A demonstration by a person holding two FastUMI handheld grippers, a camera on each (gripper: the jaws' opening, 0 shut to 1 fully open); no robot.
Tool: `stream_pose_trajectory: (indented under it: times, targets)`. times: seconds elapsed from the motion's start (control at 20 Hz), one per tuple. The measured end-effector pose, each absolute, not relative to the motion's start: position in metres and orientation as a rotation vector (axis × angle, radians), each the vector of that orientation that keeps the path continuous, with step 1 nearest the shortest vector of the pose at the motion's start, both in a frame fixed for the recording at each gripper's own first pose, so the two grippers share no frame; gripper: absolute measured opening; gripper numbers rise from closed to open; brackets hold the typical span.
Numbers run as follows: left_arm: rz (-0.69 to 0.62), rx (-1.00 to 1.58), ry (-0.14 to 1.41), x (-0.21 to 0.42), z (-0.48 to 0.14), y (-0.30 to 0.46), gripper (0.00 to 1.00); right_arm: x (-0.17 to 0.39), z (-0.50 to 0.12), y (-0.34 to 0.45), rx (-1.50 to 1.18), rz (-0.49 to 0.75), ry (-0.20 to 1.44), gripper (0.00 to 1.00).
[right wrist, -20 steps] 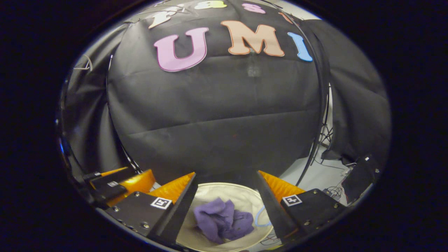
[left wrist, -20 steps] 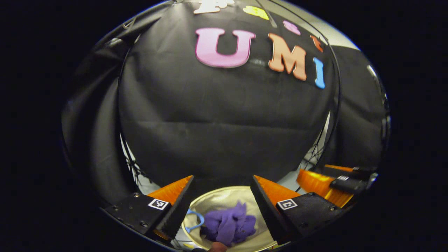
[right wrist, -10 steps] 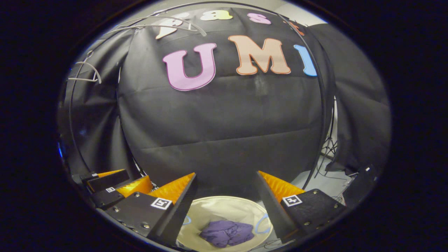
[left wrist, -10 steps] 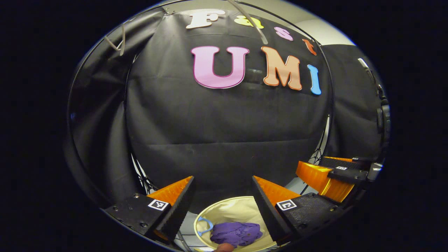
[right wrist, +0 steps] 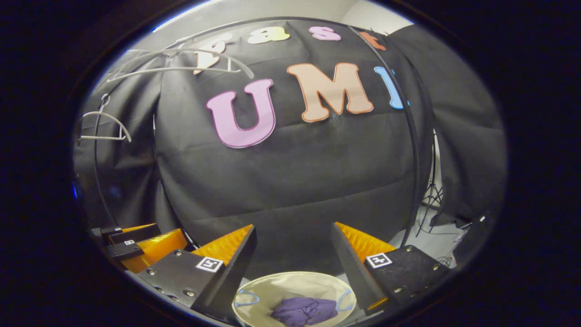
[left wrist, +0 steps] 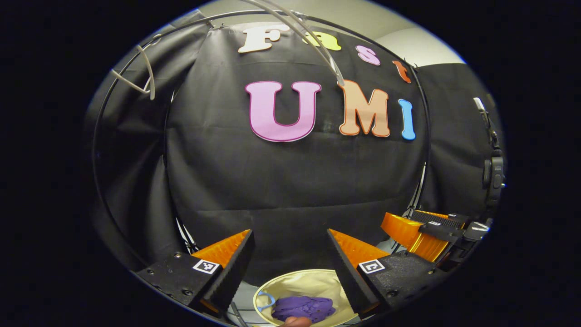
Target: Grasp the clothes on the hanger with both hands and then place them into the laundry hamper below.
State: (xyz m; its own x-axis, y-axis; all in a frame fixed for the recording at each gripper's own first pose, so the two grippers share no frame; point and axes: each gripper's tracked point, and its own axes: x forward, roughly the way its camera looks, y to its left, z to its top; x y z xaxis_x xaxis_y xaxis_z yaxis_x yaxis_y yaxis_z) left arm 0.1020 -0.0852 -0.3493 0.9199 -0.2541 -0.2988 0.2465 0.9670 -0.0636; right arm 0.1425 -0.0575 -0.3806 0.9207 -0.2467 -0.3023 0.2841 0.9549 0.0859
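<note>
The purple garment point(left wrist: 303, 308) lies crumpled inside the cream laundry hamper point(left wrist: 313, 284), low between my left gripper's fingers; in the right gripper view the same garment point(right wrist: 303, 311) rests in the hamper point(right wrist: 290, 284). My left gripper point(left wrist: 290, 247) is open and holds nothing, well above the hamper. My right gripper point(right wrist: 294, 243) is open and empty too. The right gripper point(left wrist: 429, 227) also appears at the right of the left gripper view, and the left gripper point(right wrist: 140, 240) at the left of the right gripper view. A bare white hanger point(left wrist: 308, 36) hangs at the top, seen again as the hanger point(right wrist: 181, 68).
A second bare hanger point(left wrist: 136, 81) hangs at the upper left, also the second hanger point(right wrist: 106, 127). A black curved rail frame point(left wrist: 420, 136) rings the cloth wall. Stand legs and cables point(right wrist: 431, 200) lie on the grey floor at the right.
Both grippers have risen away from the hamper, which now looks smaller and lower. The garment has settled flat inside it. The hangers have come into view above.
</note>
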Motion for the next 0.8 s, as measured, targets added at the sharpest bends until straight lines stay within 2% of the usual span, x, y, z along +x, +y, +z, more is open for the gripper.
stream_pose_trajectory:
  times: [0.3, 0.75, 0.8]
  targets:
    - [-0.253, -0.071, 0.28, 0.104, -0.305, -0.088, 0.95, 0.143, -0.327, -0.059, 0.125, -0.248, 0.23, 0.99]
    - [-0.249, -0.108, 0.216, 0.088, -0.222, -0.079, 0.92, 0.135, -0.252, -0.043, -0.04, -0.207, 0.247, 0.99]
    - [-0.254, -0.119, 0.2, 0.085, -0.211, -0.077, 0.95, 0.133, -0.242, -0.039, -0.03, -0.199, 0.236, 0.99]
